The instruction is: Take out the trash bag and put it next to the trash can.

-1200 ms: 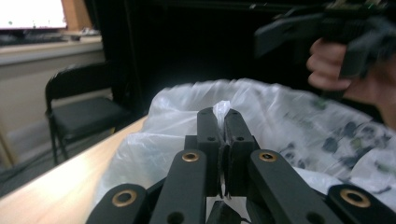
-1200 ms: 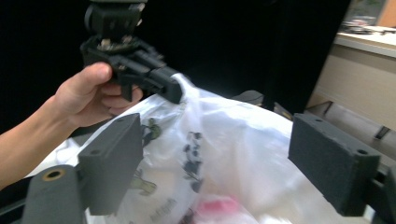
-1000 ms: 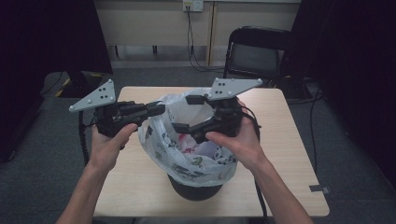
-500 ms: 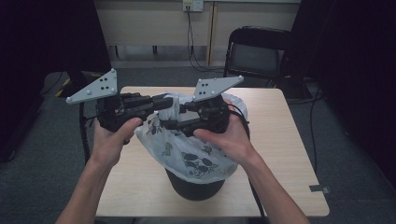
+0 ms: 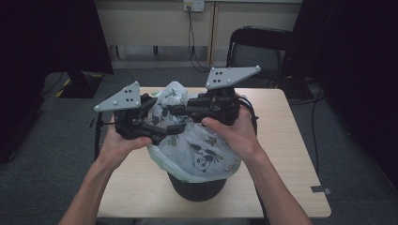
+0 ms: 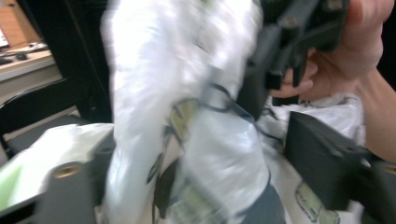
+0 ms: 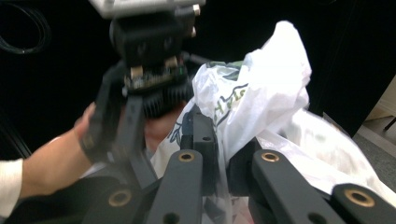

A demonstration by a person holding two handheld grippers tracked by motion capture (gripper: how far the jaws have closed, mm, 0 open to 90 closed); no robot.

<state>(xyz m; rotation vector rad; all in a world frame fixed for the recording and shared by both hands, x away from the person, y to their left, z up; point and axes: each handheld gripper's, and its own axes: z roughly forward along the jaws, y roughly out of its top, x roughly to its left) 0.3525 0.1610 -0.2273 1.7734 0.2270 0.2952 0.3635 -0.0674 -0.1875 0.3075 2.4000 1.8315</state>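
Crinkled printed plastic bag (image 5: 199, 150) lines a round black bin (image 5: 196, 189).

surface: worktop (image 5: 291, 140), light wood, rectangular, standing on grey carpet floor (image 5: 56, 154) | on it: a black bin (image 5: 197, 190) near the front edge, about mid-width, lined with a white plastic bag (image 5: 206, 157) printed with pandas, bag gathered upward | rest of top: bare wood either side
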